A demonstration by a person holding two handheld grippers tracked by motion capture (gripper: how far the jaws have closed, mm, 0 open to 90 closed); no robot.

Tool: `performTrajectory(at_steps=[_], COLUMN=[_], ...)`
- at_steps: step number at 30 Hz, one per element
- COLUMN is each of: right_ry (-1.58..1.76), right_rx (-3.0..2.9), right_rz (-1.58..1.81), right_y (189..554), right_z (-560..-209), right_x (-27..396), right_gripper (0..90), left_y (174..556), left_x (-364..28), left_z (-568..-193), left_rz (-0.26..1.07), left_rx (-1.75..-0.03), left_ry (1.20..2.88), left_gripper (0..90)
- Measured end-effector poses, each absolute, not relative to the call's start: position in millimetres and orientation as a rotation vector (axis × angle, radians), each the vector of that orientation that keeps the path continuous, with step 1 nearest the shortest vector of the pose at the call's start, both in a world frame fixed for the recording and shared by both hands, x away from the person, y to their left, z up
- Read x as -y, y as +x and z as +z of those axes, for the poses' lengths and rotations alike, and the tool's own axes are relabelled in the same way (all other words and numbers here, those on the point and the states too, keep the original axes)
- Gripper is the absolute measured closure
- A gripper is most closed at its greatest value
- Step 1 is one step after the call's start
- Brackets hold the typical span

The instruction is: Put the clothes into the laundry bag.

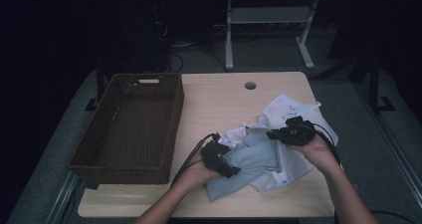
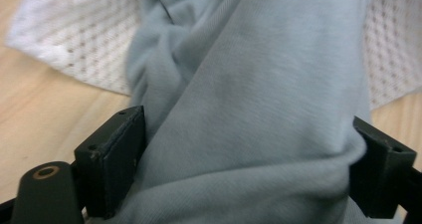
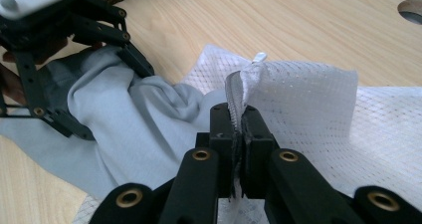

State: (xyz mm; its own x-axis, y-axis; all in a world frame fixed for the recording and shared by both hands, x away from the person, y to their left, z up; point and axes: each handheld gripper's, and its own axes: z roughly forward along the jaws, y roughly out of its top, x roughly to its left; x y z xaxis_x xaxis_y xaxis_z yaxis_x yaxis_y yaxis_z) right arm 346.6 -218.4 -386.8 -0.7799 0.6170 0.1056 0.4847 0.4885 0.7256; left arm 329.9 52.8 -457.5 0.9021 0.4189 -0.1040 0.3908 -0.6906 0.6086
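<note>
The right gripper (image 3: 238,134) pinched the white mesh bag's (image 3: 318,99) edge, seemingly to hold its mouth up. The left gripper (image 2: 249,169) stood wide around the grey-blue garment (image 2: 259,84) on the counter (image 1: 219,99), probably to feed it inside.

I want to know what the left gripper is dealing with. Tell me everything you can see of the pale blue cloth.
The pale blue cloth is a soft, fine-knit fabric, crumpled in folds. It lies on the wooden table, partly tucked in a white mesh bag whose edge the right gripper pinches. The left gripper stands wide, a broad fold of cloth between its jaws and against both.
</note>
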Motion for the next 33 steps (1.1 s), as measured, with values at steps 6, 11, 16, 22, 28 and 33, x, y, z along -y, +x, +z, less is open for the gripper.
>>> performTrajectory(at_steps=[6, 11, 16, 22, 28, 33], right_ry=[0.951, 0.949, 0.943, 0.946, 0.933, 0.898], right_rx=[-2.569, -2.57, -2.573, -2.579, -2.584, -2.593], right_rz=[1.159, 1.157, 1.154, 1.151, 1.155, 1.199], right_y=[347, 347, 347, 347, 346, 342], right_z=[-389, -389, -389, -390, -390, -383], right_x=[217, 216, 215, 215, 212, 206], right_gripper=[86.1, 86.0, 86.0, 86.0, 86.0, 86.0], left_y=[328, 330, 328, 324, 318, 320], left_x=[-52, -55, -54, -52, -47, -44], left_z=[-459, -459, -456, -444, -432, -423], left_rz=[0.053, 0.041, 0.04, 0.059, 0.091, 0.111], left_rx=[-0.528, -0.461, -0.43, -0.375, -0.331, -0.334], left_ry=[2.418, 2.408, 2.411, 2.406, 2.379, 2.343], left_gripper=[29.6, 51.7, 65.7, 68.4, 68.7, 68.7])
